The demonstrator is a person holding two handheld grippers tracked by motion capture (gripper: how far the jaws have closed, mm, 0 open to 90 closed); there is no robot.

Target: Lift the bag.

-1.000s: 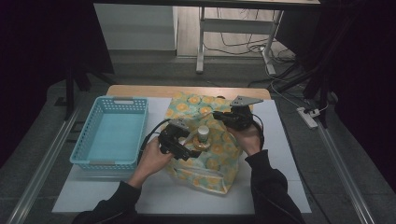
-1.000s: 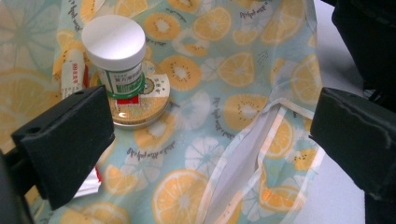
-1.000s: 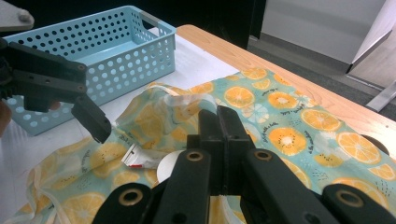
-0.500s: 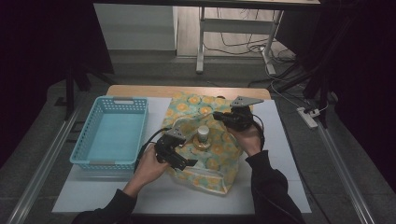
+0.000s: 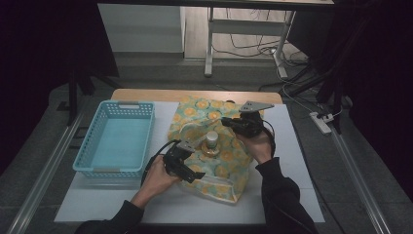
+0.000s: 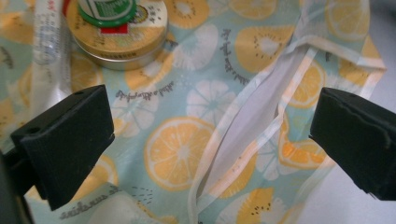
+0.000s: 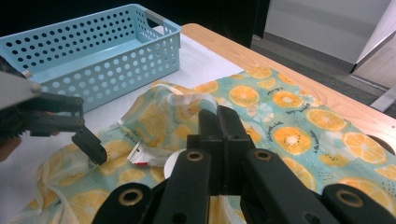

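The left gripper (image 5: pixel 181 163) hangs low over the near left part of the fruit-print bag (image 5: pixel 214 146), jaws wide apart and nothing between them; in the left gripper view they straddle a pale seam (image 6: pixel 233 140) of the bag's edge. The right gripper (image 5: pixel 241 126) has its jaws together, apparently pinching bag fabric at the far right, though the pinch itself is hidden. The bag lies flat on the white mat (image 5: pixel 97 204), right of the empty blue basket (image 5: pixel 119 139). On it stand a round tin (image 6: pixel 119 35) with a green-capped bottle (image 5: pixel 211 140) on top. The step in hand looks like arranging the bag around its contents. Next, the left jaws should probably lower onto the seam and close without nudging the tin. Against the earlier frames, the left gripper has come down and toward the near edge; the right has held its place.
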